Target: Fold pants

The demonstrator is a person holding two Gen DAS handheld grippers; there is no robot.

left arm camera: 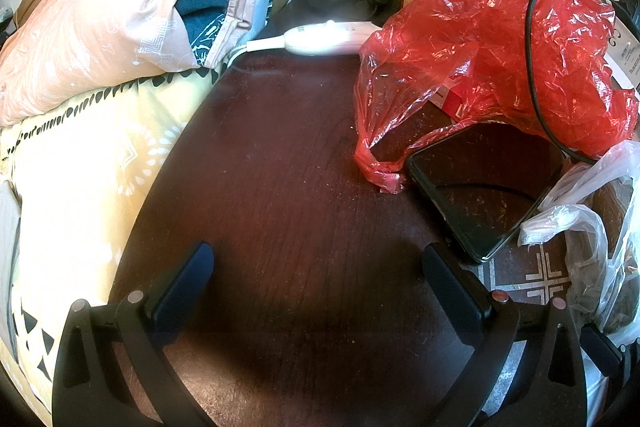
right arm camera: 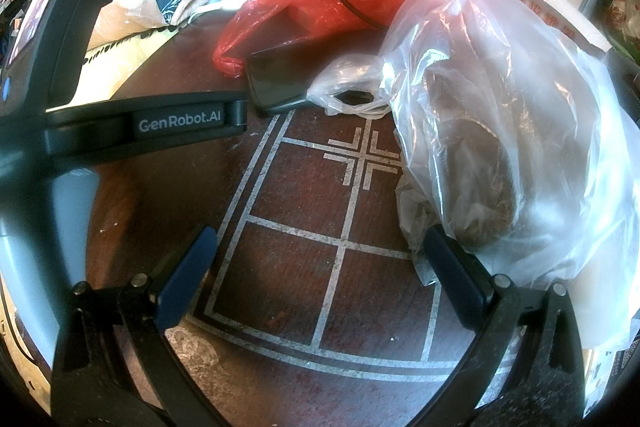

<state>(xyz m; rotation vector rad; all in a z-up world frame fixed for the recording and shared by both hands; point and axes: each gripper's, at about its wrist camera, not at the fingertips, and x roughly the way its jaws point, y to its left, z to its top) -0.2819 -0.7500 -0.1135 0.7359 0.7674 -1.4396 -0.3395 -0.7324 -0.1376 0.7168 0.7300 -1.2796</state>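
Both the left gripper [left arm camera: 318, 263] and right gripper [right arm camera: 320, 247] are held wide apart and empty above a dark red-brown wooden table [left arm camera: 280, 167], beside a crumpled red plastic bag [left arm camera: 500, 47] and black phone [left arm camera: 480, 195]; no pants can be made out.

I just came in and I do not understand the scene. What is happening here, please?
Nothing is being handled at this moment. Both grippers, the left gripper and the right gripper, hang open and empty over a dark wooden table. On the table lie a red plastic bag, a black phone and a clear plastic bag. A bed with pillows is at the left. No pants are visible, so the folding has not started.
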